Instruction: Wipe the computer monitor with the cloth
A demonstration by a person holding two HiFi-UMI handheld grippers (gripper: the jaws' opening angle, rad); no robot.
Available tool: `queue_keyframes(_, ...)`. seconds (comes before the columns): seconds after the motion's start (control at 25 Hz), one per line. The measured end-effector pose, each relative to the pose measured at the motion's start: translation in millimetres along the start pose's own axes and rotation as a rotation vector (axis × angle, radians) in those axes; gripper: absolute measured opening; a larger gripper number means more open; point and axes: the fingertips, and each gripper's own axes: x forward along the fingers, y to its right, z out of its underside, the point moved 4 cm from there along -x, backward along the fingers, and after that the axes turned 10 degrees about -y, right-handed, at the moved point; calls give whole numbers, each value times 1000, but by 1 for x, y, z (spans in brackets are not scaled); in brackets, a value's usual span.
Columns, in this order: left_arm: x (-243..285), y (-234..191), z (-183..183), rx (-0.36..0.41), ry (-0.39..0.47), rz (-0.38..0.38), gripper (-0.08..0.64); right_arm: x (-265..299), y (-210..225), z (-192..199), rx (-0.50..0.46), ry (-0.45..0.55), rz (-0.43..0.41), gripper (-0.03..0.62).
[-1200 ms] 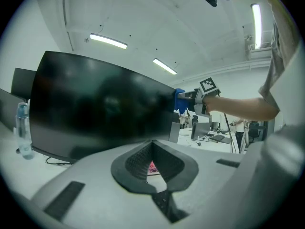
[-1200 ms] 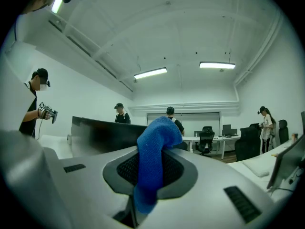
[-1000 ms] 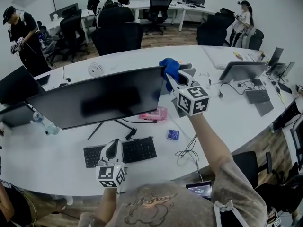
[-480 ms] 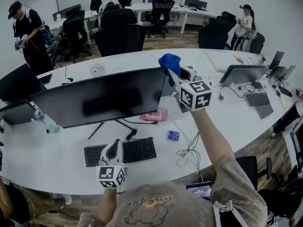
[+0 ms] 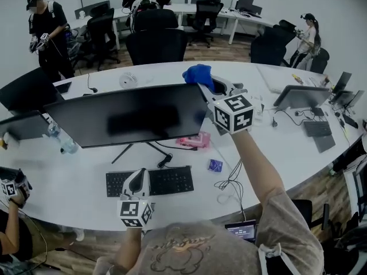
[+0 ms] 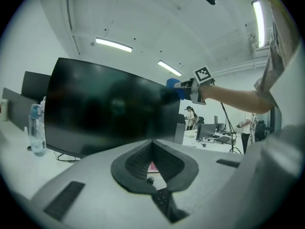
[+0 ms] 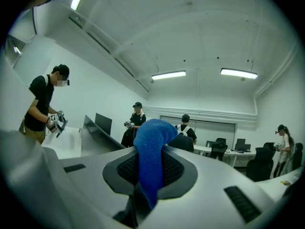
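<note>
A wide black computer monitor (image 5: 129, 118) stands on the white desk (image 5: 69, 182), its dark screen filling the left gripper view (image 6: 105, 113). My right gripper (image 5: 205, 86) is shut on a blue cloth (image 5: 198, 75) and holds it at the monitor's top right corner. In the right gripper view the cloth (image 7: 151, 149) bulges out between the closed jaws. My left gripper (image 5: 136, 183) is shut and empty, low over the black keyboard (image 5: 160, 181) in front of the monitor; in its own view the jaws (image 6: 151, 162) meet below the screen.
A pink object (image 5: 192, 140) and a small blue packet (image 5: 215, 165) lie by the monitor stand. A water bottle (image 5: 59, 140) stands at the left, with other monitors and a laptop (image 5: 296, 98) around. Several people and office chairs (image 5: 155, 42) are behind the desk.
The right gripper with the blue cloth has moved a little left and up along the monitor's top right corner. The head view has shifted. The left gripper stays over the keyboard.
</note>
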Motion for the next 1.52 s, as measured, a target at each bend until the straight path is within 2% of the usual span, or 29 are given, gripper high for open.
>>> queue_keyframes(0.36, -19, -25, 3, -33, 15, -56, 5, 27, -47, -15, 21, 20, -72, 63)
queue_keyframes(0.64, -33, -47, -4, -23, 32, -69, 5, 48, -85, -26, 31, 45, -107, 63)
queue_keyframes(0.92, -49, -78, 3, -19, 13, -90, 5, 67, -119, -39, 49, 83, -131, 63)
queue_keyframes(1.52, -61, -130, 12, -1, -20, -84, 5, 102, -187, -59, 47, 138, -174, 63)
